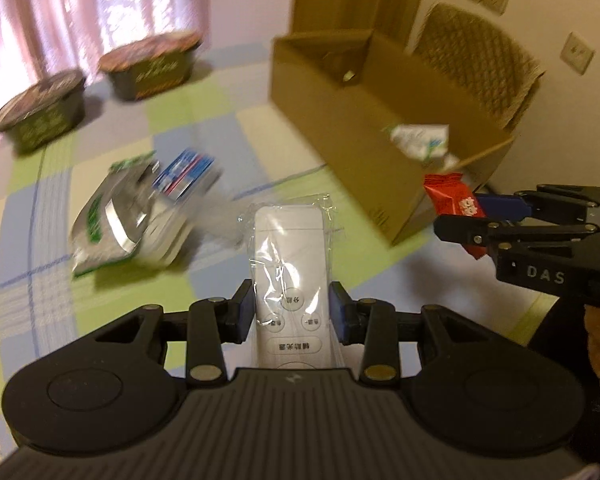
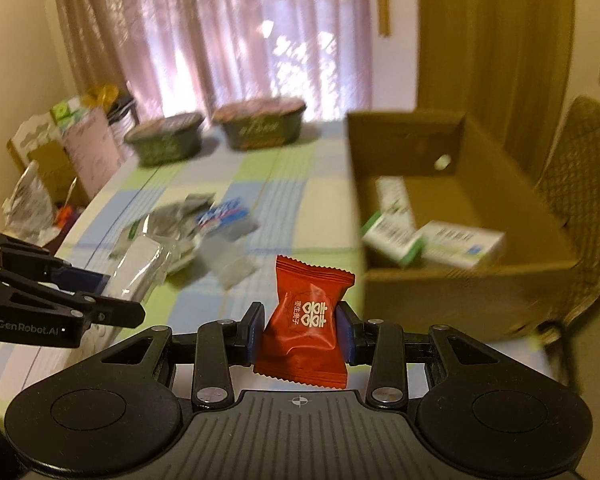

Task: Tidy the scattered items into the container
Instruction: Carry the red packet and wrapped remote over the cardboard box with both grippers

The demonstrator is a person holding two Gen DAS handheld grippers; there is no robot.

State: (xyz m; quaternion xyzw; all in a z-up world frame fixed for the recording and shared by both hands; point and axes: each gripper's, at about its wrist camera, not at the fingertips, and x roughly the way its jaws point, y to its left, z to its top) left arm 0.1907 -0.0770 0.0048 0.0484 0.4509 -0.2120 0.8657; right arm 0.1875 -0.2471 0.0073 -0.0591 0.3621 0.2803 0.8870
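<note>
Left gripper (image 1: 290,312) fingers clenched on bagged remote (image 1: 288,256); right gripper (image 2: 302,328) grasping red candy (image 2: 306,324) (beside cardboard box (image 2: 460,296)).

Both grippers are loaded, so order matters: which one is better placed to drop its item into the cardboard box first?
Right. The right gripper with its red candy packet sits beside the brown cardboard box; the left gripper with the wrapped white remote is farther away.

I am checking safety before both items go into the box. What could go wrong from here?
1. The left gripper holds the white remote through loose plastic wrap and only near one end, so it may slip or tilt.
2. The right gripper pinches the red candy packet at its soft middle; it may slide out.
3. Both grippers are close together beside the cardboard box, so they could collide or hit its wall.
</note>
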